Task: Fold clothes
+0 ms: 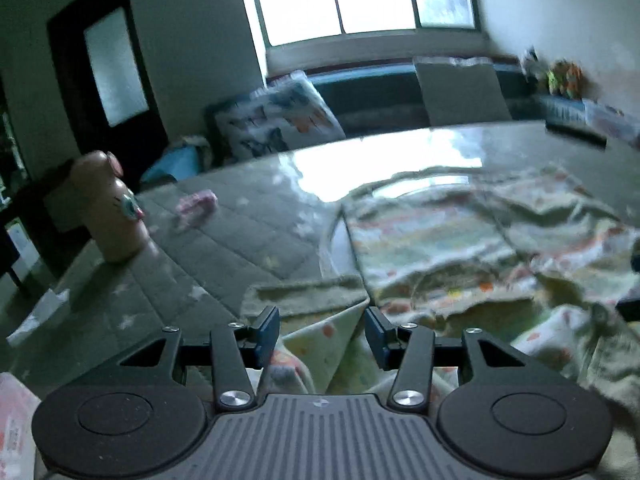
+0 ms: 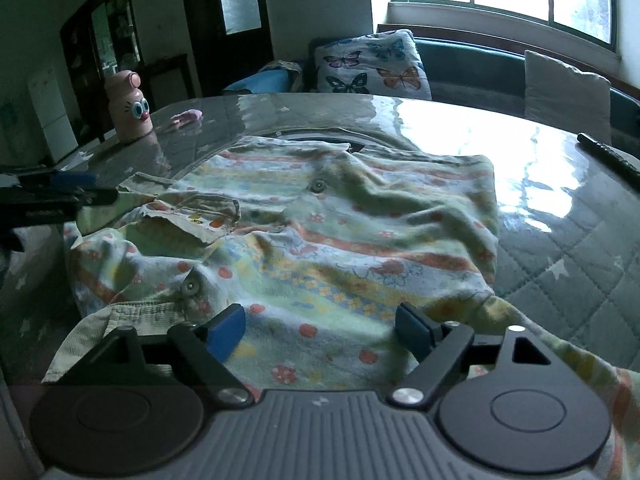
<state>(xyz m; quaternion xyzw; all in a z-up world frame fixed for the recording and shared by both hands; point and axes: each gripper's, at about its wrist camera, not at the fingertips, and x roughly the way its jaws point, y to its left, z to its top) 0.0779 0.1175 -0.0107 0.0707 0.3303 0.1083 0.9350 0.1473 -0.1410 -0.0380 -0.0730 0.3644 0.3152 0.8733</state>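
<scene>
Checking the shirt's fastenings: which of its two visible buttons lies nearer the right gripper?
The lower-left button, just beyond the right gripper; the other button sits farther up the shirt.

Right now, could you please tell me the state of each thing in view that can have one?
Shirt: spread on the table, rumpled, not yet folded.
Left gripper: open, a fold of shirt rising between its fingers.
Right gripper: open, above the shirt's near edge.
Bottle: upright, cap on.
Table: covered with a quilted cloth.
Butterfly pillow: propped upright on the sofa.
</scene>
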